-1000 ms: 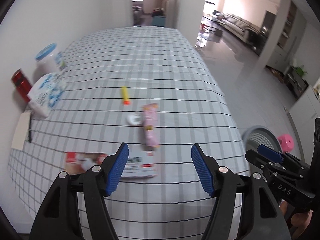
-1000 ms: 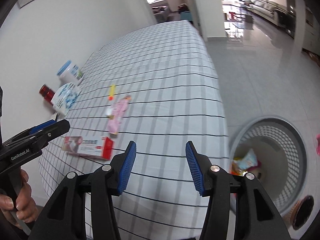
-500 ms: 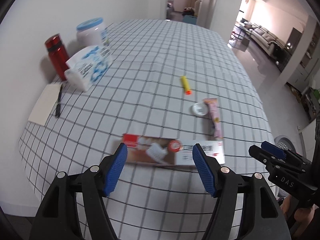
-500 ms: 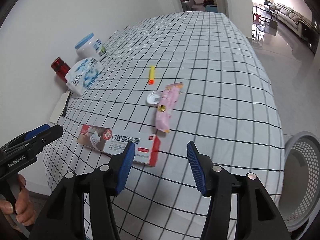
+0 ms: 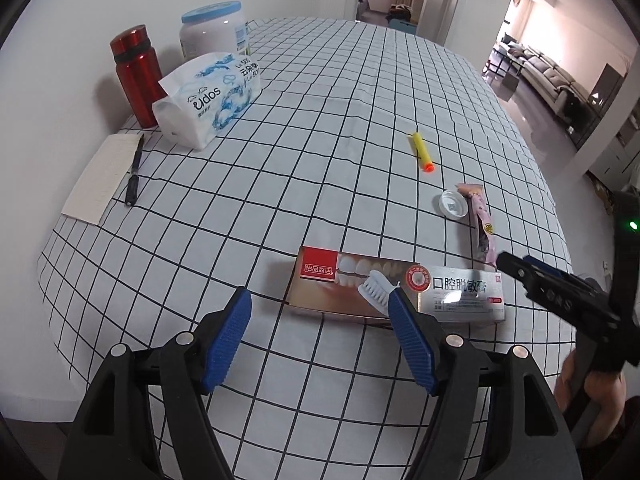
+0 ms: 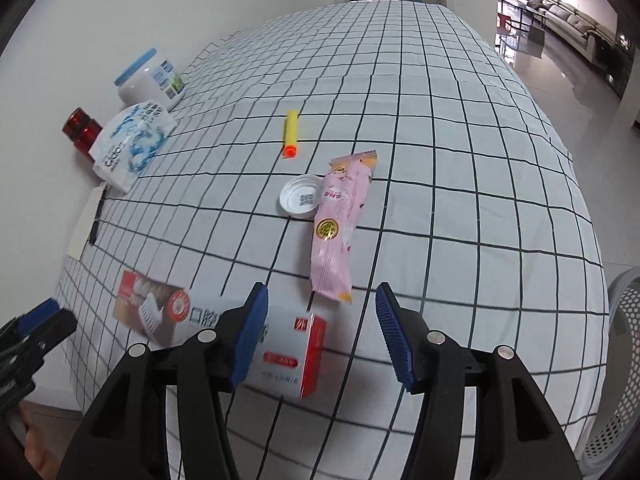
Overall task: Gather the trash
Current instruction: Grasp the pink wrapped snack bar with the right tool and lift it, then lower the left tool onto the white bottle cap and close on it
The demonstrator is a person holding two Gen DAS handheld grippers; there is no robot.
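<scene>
A toothpaste box [image 5: 396, 290] lies near the table's front edge; it also shows in the right wrist view [image 6: 224, 332]. A pink snack wrapper [image 6: 340, 224], a white bottle cap [image 6: 300, 200] and a yellow foam dart [image 6: 291, 133] lie behind it. My left gripper [image 5: 320, 320] is open and empty, just in front of the box's left end. My right gripper [image 6: 320, 332] is open and empty, above the box's red end, short of the wrapper [image 5: 482, 222].
A tissue pack [image 5: 208, 96], a red bottle [image 5: 136, 76], a white jar [image 5: 214, 30], and a notepad [image 5: 102, 180] with a pen stand at the table's left by the wall. A grey laundry-style basket [image 6: 620, 380] sits on the floor at the right.
Both grippers have swung from the basket side toward the table and come closer to the trash. The toothpaste box now lies just ahead of both. Both stay open.
</scene>
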